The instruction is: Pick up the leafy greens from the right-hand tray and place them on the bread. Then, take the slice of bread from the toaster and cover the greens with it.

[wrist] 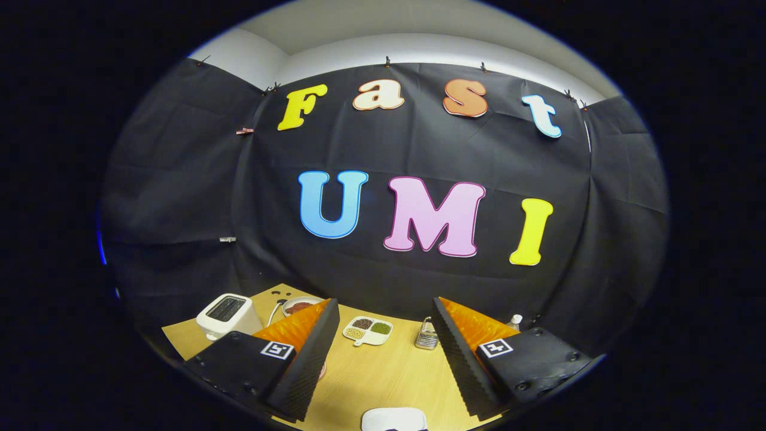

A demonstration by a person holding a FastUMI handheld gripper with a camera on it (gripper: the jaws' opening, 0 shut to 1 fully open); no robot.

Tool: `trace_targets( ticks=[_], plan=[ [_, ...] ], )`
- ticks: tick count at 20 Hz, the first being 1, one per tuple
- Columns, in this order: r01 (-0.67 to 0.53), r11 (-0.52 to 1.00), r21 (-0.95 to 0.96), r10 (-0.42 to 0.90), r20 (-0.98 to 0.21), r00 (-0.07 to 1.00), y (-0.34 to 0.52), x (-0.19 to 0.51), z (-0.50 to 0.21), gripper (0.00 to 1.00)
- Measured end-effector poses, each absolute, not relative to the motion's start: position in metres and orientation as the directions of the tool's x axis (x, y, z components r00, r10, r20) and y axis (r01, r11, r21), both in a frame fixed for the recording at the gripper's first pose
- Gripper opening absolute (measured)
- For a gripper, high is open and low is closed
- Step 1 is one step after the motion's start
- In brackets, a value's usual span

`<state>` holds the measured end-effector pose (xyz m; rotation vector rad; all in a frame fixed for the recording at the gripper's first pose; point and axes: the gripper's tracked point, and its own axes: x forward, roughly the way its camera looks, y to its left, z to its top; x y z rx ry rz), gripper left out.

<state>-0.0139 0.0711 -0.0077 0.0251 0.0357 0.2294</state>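
1. You are holding the gripper (383, 359) high above the wooden table (383, 377), its fingers spread wide with nothing between them.
2. The toaster (226, 313) is sitting near the table's far left corner, beyond the left finger; whether a bread slice is standing in its slot is too dark to tell.
3. A small divided tray (368, 330) is lying toward the far edge, beyond the gap between the fingers, and one of its compartments is showing something green, possibly the leafy greens, though too small to be sure.
4. A white plate (394, 419) is peeking in at the near edge, just under the fingers; what it carries is hidden.
5. A round dish (299, 306) is partly hiding behind the left finger, and a metal rack (426, 336) is standing near the right finger.
6. The risk: you are reaching from this height over a fisheye view, so you could be misjudging depth and clipping the rack, or be closing on the wrong compartment.
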Motion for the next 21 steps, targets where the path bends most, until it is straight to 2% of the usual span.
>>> trace_targets(
  ticks=[21],
  plan=[
    [-0.216,0.976,0.04,0.218,-0.068,0.974,0.059,-0.024,-0.025,0.98]
  ],
)
